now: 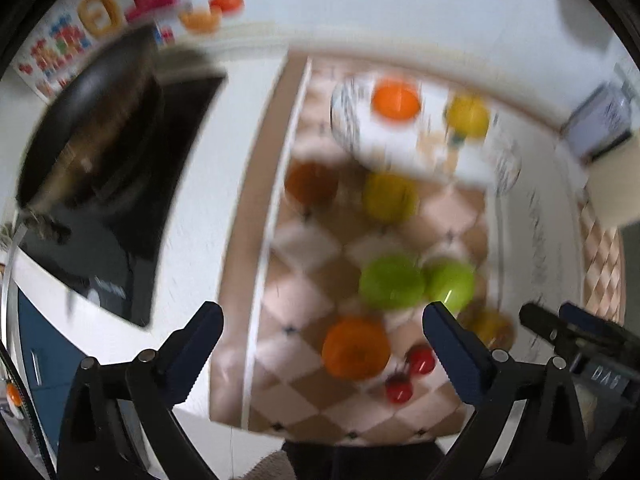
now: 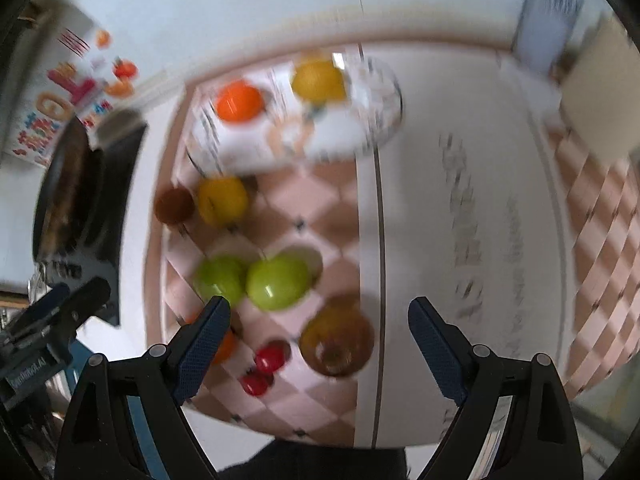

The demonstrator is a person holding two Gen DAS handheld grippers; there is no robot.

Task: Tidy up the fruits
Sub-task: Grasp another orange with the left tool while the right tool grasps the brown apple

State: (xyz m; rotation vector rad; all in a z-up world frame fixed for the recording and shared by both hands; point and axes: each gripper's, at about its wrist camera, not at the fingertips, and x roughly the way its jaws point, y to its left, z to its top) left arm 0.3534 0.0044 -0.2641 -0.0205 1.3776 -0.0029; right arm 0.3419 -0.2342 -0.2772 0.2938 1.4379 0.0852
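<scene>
Both the left gripper (image 1: 323, 334) and right gripper (image 2: 319, 326) are hovering, jaws apart and empty, the left nearer the round orange fruit (image 1: 355, 349) below on the checkered desk (image 1: 304, 304).

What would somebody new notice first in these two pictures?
Probably the bright fruit scattered on the checkered cloth: two green apples side by side mid-cloth, with small red fruits nearer the camera. Behind them, a patterned plate already holds an orange and a yellow fruit. Both grippers hang open above, holding nothing.
</scene>
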